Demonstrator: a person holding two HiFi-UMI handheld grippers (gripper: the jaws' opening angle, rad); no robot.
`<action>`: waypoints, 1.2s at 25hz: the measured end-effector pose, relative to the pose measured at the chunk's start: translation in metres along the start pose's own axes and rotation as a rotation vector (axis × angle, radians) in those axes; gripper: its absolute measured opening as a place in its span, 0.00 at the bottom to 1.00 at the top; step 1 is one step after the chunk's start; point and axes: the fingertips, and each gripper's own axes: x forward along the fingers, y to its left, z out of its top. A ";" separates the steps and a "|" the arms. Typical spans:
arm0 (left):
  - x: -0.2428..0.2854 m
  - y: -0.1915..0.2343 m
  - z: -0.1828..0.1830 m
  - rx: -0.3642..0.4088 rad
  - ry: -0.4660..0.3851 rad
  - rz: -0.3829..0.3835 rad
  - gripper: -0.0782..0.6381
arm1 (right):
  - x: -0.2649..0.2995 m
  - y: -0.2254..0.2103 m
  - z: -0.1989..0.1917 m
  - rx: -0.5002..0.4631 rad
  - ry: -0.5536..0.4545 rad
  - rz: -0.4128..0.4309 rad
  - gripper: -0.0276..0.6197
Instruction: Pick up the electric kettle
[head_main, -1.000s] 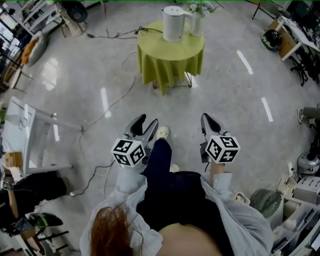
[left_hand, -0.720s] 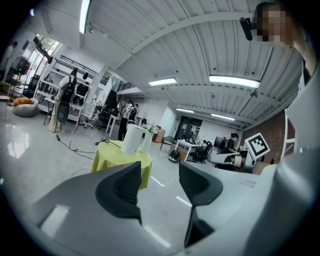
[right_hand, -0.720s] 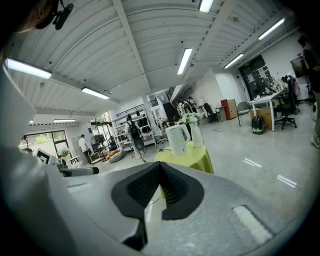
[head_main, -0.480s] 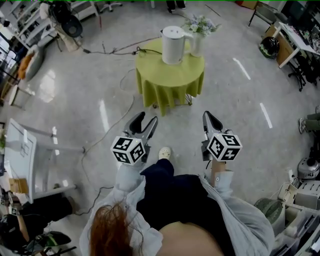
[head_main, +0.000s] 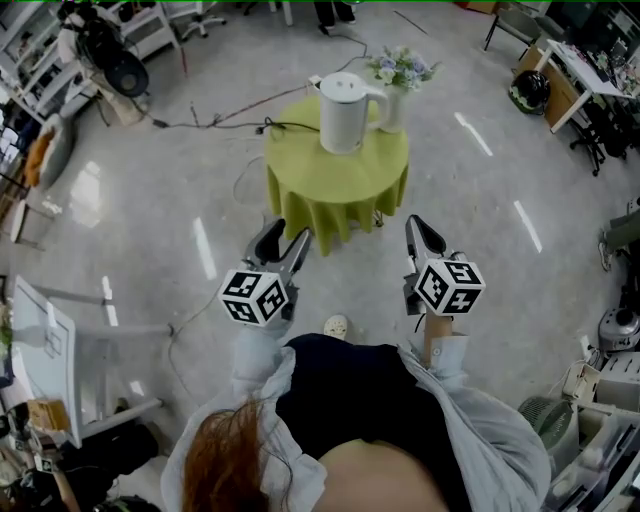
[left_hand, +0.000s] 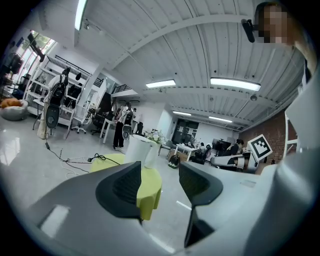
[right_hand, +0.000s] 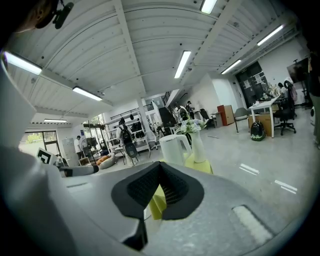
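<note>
**Kettle on table, both hand-held grippers short of it**

Grey floor (head_main: 480, 220) is spreading all round. Round table (head_main: 335, 190) w/ yellow-green cloth is standing ahead of the person. White electric kettle (head_main: 343, 112) is sitting upright on the tabletop, handle twd the vase (head_main: 393, 105) of flowers just beside it. Left hand-held gripper (head_main: 287, 238) is hanging in front of the table, jaws standing apart, nothing btwn them. Right hand-held gripper (head_main: 418, 228) is hanging alongside, jaw tips meeting, holding nothing. Both are pointing twd the table, well apart from the kettle.
</note>
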 end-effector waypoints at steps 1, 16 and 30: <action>0.004 0.006 0.002 0.001 0.000 -0.003 0.43 | 0.006 0.000 0.001 0.000 -0.003 -0.003 0.05; 0.010 0.023 -0.040 -0.067 0.100 -0.038 0.43 | 0.011 -0.003 -0.046 0.063 0.088 -0.071 0.05; 0.110 0.019 -0.026 -0.047 0.108 -0.041 0.43 | 0.068 -0.072 -0.014 0.071 0.086 -0.048 0.05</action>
